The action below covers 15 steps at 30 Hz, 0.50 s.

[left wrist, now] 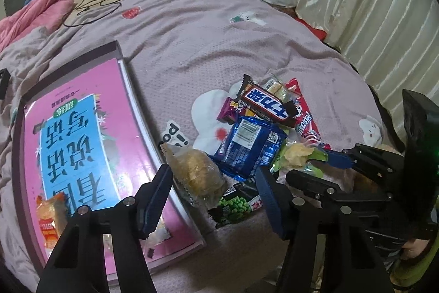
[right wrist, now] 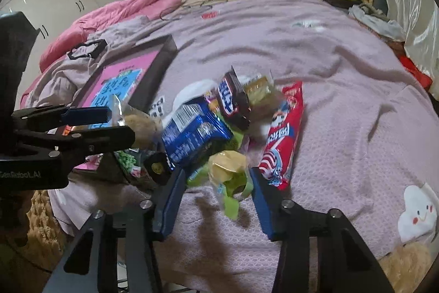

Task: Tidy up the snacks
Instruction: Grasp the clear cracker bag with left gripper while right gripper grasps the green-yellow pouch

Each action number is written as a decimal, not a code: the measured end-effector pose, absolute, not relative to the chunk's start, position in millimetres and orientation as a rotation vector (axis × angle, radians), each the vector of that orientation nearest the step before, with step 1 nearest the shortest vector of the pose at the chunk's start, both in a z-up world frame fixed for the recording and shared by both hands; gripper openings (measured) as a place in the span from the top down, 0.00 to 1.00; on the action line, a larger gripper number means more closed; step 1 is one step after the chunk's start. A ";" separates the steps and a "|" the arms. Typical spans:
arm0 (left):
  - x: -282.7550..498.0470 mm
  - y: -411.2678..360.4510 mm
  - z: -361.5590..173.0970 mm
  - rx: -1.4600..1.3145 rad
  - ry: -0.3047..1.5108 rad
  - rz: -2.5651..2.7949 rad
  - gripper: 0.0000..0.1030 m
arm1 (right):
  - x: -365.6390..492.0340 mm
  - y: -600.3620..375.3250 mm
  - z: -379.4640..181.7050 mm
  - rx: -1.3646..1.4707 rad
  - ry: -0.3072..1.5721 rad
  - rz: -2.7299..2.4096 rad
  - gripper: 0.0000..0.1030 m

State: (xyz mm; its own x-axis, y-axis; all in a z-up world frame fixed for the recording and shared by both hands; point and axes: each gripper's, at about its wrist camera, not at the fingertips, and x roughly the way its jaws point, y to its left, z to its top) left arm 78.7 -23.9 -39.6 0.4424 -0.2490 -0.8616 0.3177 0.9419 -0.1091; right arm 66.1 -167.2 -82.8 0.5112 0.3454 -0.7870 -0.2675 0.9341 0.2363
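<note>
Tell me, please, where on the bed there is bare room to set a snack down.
The bedspread lies bare between the snack pile and the black cord. The box holds only one orange packet at its near corner. It is crowded between the box and the red packet.

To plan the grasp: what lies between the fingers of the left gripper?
In the left wrist view, a clear bag of yellowish snack and a green pea packet lie between the left gripper fingers.
</note>
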 end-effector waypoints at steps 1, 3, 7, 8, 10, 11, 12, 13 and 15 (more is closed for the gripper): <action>80.0 -24.9 -40.6 0.075 1.057 -0.351 0.37 | 67.6 -168.7 -83.5 0.104 0.966 0.372 0.56; 82.2 -24.6 -41.2 0.068 1.058 -0.353 0.38 | 70.1 -172.4 -84.8 0.130 0.964 0.376 0.59; 87.7 -23.5 -42.8 0.044 1.064 -0.367 0.41 | 74.0 -174.2 -86.9 0.148 0.963 0.386 0.60; 89.0 -23.7 -43.5 0.040 1.065 -0.370 0.41 | 74.9 -174.0 -87.9 0.146 0.966 0.387 0.60; 91.9 -24.5 -47.4 0.033 1.075 -0.376 0.41 | 77.7 -171.6 -90.7 0.135 0.973 0.388 0.60; 92.9 -25.0 -48.7 0.038 1.077 -0.371 0.41 | 78.8 -170.0 -91.2 0.127 0.972 0.389 0.60; 94.0 -25.5 -50.4 0.047 1.080 -0.364 0.43 | 79.3 -168.5 -91.6 0.120 0.970 0.391 0.60; 94.9 -26.7 -51.0 0.052 1.077 -0.362 0.43 | 80.5 -167.9 -91.5 0.113 0.968 0.393 0.60; 96.1 -29.2 -51.1 0.068 1.076 -0.358 0.43 | 82.2 -164.8 -92.7 0.095 0.964 0.395 0.63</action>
